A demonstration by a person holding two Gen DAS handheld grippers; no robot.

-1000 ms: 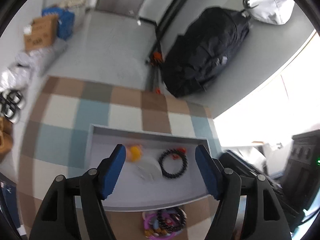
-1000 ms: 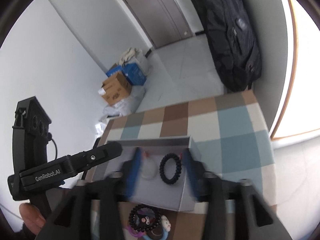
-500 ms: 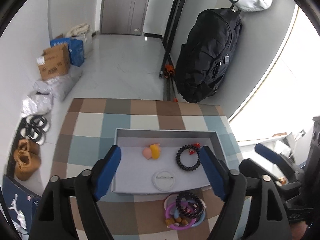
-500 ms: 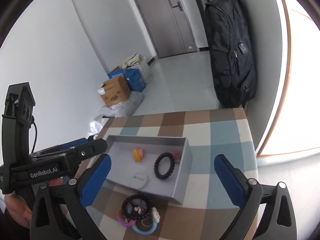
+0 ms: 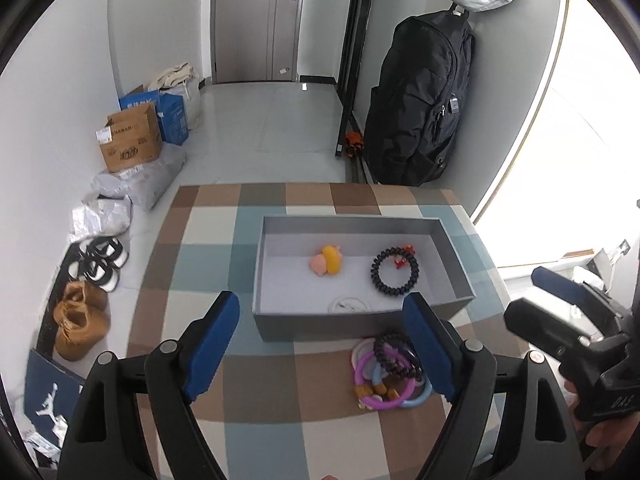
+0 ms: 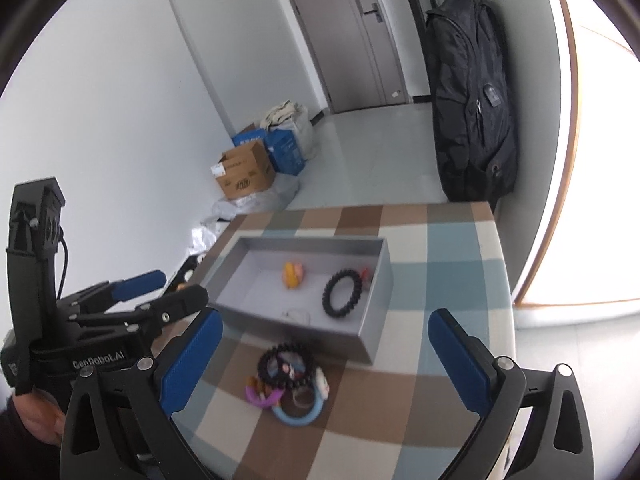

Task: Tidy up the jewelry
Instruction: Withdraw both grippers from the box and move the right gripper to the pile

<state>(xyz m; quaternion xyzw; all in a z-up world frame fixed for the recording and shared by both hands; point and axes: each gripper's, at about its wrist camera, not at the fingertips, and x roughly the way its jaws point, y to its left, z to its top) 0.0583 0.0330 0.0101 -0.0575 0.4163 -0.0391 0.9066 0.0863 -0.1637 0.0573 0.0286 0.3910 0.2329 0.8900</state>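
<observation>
Ahead of you: white walls (image 5: 160,20), a pale tiled floor (image 5: 280,120) and a grey door (image 5: 256,20) at the far end. A black backpack (image 5: 420,104) hangs on the right wall; cardboard boxes (image 5: 132,140), bags and shoes (image 5: 96,256) line the left. Strong daylight floods in from the window (image 5: 580,140) on your right.

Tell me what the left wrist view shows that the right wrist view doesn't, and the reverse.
Left wrist only: the shoes on the floor left of the table, and the right tool entering from the right, open.

Right wrist only: the left tool entering from the left, open, with its printed label readable.

Both: the grey box on the checked cloth, holding the black bead bracelet, the yellow and pink charm and a white round piece; the pile of bracelets lying outside in front of the box; the black backpack; the cardboard carton.
</observation>
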